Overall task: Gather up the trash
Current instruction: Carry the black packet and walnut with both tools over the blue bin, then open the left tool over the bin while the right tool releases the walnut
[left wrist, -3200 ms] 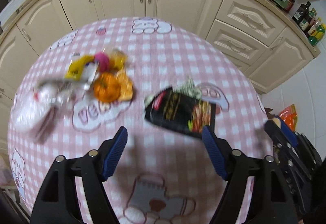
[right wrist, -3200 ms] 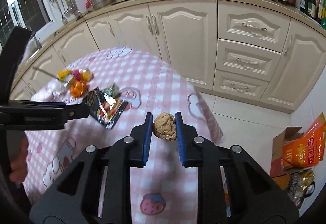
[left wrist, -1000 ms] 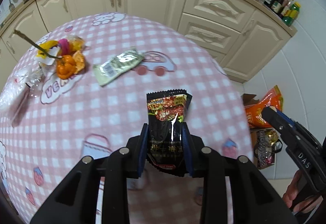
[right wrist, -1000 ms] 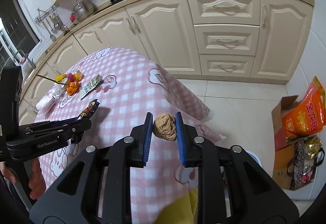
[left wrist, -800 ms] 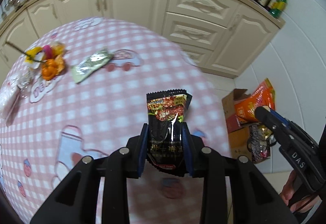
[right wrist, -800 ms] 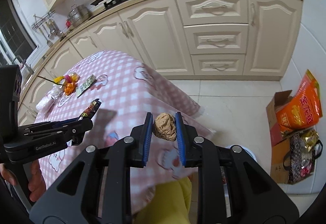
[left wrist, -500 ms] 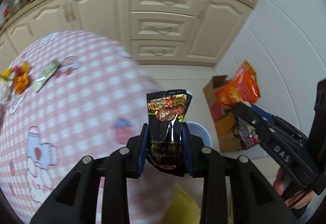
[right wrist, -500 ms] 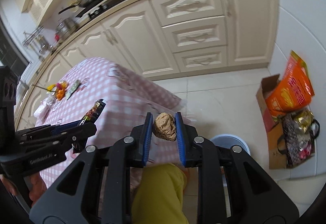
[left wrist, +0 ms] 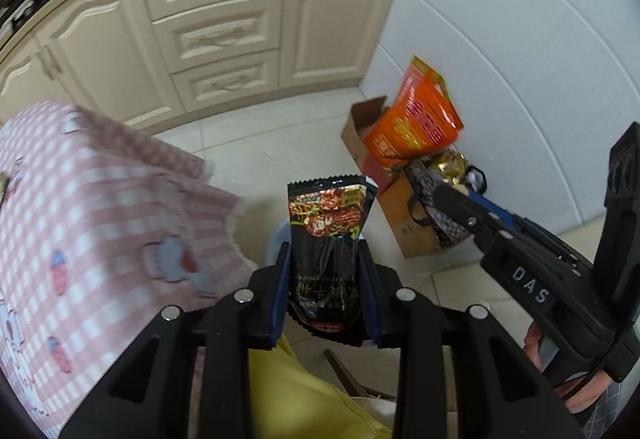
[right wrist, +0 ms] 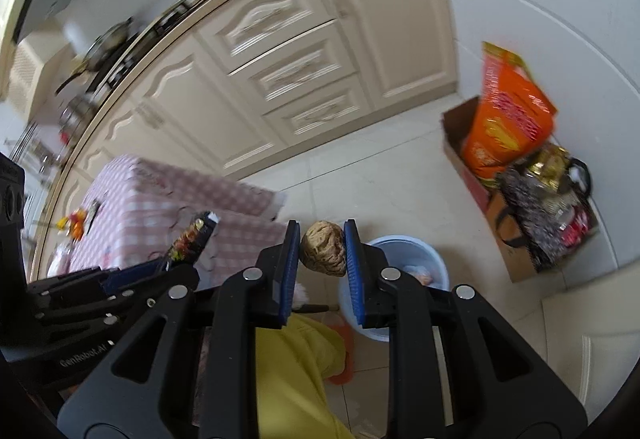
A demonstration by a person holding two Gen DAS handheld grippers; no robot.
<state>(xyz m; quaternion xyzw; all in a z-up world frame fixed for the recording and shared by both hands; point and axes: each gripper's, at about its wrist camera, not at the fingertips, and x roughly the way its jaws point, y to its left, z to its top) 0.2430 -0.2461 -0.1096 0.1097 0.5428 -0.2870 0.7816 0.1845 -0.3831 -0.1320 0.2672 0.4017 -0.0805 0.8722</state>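
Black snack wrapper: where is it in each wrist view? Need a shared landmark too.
Left wrist: black snack wrapper at centre, upright, clamped in the left gripper.
Right wrist: the same wrapper left of centre, seen edge-on, sticking up from the left gripper.
Shared landmark: orange bag in the cardboard box by the wall, at right in both views.

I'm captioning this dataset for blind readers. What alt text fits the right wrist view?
The right gripper holds a walnut above a pale blue bin on the kitchen floor. At left, the left gripper holds a black snack wrapper beside a pink checked table.
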